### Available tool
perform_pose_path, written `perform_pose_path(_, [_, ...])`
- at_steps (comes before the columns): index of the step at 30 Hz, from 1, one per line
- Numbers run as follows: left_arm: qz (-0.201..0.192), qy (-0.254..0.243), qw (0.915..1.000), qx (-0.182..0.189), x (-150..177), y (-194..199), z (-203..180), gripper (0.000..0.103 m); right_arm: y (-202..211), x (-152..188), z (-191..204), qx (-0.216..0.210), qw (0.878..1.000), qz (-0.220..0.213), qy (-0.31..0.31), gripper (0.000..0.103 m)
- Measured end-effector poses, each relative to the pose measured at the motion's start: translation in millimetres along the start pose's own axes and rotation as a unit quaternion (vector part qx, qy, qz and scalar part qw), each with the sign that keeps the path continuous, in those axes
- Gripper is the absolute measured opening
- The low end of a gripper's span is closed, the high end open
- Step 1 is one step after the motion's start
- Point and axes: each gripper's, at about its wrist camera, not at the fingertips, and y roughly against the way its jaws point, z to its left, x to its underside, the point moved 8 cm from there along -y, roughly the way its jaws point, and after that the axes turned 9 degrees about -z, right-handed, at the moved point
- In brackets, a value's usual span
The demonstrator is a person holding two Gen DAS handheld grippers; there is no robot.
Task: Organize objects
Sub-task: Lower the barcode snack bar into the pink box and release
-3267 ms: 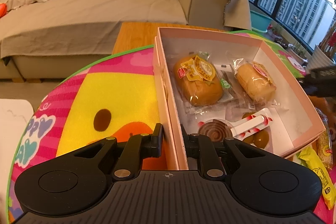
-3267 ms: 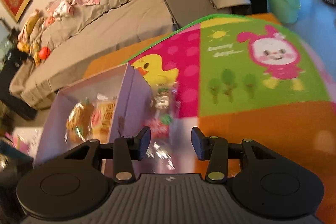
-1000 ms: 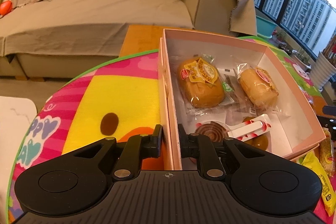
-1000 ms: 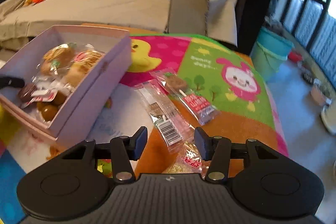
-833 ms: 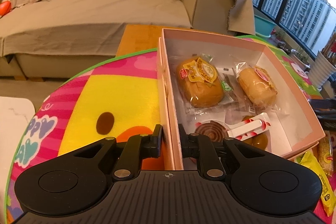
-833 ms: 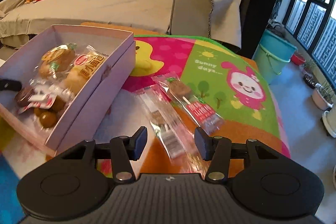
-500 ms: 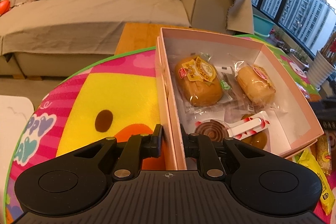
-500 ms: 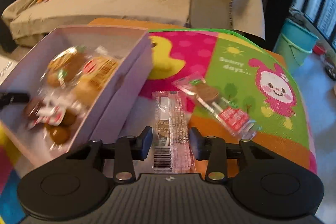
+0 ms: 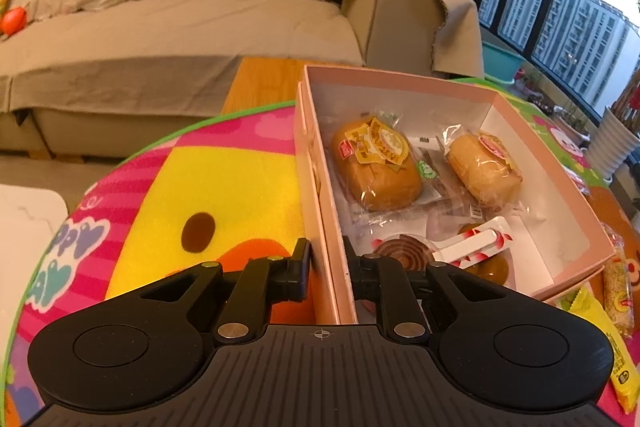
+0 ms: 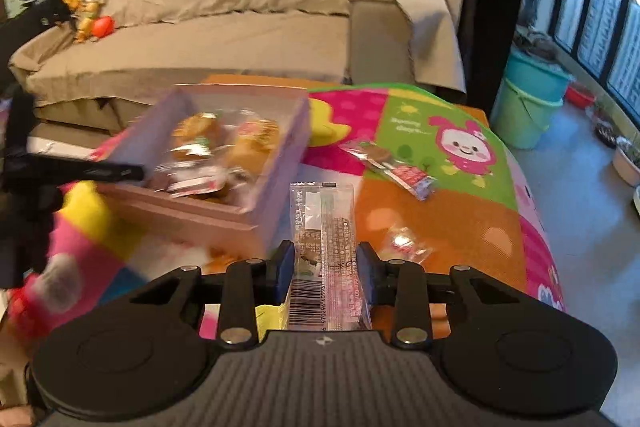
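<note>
Both grippers are busy: my right gripper [image 10: 325, 263] is clamped on a clear snack packet [image 10: 323, 259], lifted off the cartoon mat [image 10: 440, 211], with the pink box [image 10: 276, 167] at ten o'clock. My left gripper [image 9: 326, 265] pinches the box's near wall [image 9: 320, 195]; two wrapped cakes [image 9: 376, 167] lie inside at one o'clock.

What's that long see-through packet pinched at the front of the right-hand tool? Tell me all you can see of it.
The long clear plastic snack packet is a narrow crinkly wrapper with small printed text, a barcode at its near end and something brown inside. The right gripper is shut on it, one black finger at each long edge. It points away from the camera, toward the pink cardboard box of wrapped cakes, its far end overlapping the box's corner in the right wrist view. Whether it touches the colourful cartoon play mat below cannot be told.
</note>
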Motion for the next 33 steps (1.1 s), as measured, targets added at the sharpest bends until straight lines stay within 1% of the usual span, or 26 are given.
perform_pose_path(3, [-0.002,-0.006,1.0000,-0.003,-1,-1,-1,0.016,18,5,24,-0.032,0.999,-0.010,0.005,0.033])
perform_pose_path(5, [0.001,-0.009,0.9999,-0.005,-1,-1,-2,0.016,23,-1,38,-0.053,0.998,-0.020,0.008,0.033])
perform_pose_path(7, [0.002,-0.014,0.9999,-0.009,-2,-2,-3,0.015,22,-17,52,-0.074,0.996,-0.038,0.004,0.033])
perform_pose_path(11, [0.001,-0.012,0.9999,-0.010,-1,-2,-3,0.015,6,-61,74,-0.114,0.990,-0.082,-0.027,0.034])
perform_pose_path(13, [0.000,-0.008,0.9999,-0.011,0,-2,-2,0.015,-13,-85,87,-0.126,0.985,-0.105,-0.046,0.039])
perform_pose_path(15, [-0.002,-0.001,0.9999,-0.011,1,-2,-1,0.015,-35,-100,96,-0.138,0.981,-0.117,-0.064,0.059])
perform_pose_path(17, [-0.004,0.003,0.9999,-0.012,1,-1,-1,0.015,-55,-105,97,-0.129,0.982,-0.109,-0.084,0.061])
perform_pose_path(19, [-0.007,0.004,0.9999,-0.013,1,0,-1,0.015,-64,-98,90,-0.117,0.983,-0.105,-0.092,0.061])
perform_pose_path(20, [-0.009,0.002,0.9998,-0.015,1,0,-1,0.015,-63,-92,84,-0.110,0.984,-0.106,-0.092,0.063])
perform_pose_path(21, [-0.012,-0.002,0.9998,-0.016,1,-1,-2,0.015,-60,-83,76,-0.099,0.985,-0.109,-0.086,0.068])
perform_pose_path(24, [-0.014,-0.003,0.9998,-0.015,1,-1,-2,0.015,-44,-57,52,-0.041,0.991,-0.120,-0.050,0.077])
perform_pose_path(26, [-0.017,-0.001,0.9997,-0.015,1,-1,-2,0.015,-33,-36,34,-0.003,0.993,-0.120,-0.022,0.081])
perform_pose_path(28, [-0.020,-0.001,0.9997,-0.014,1,0,-2,0.015,-25,-14,23,0.022,0.994,-0.108,-0.002,0.081])
perform_pose_path(29, [-0.020,0.000,0.9997,-0.014,1,0,-2,0.015,-21,-3,20,0.026,0.995,-0.098,0.002,0.081])
perform_pose_path(33, [-0.021,0.004,0.9997,-0.015,0,0,-2,0.015,-8,37,19,0.011,0.998,-0.059,0.001,0.081])
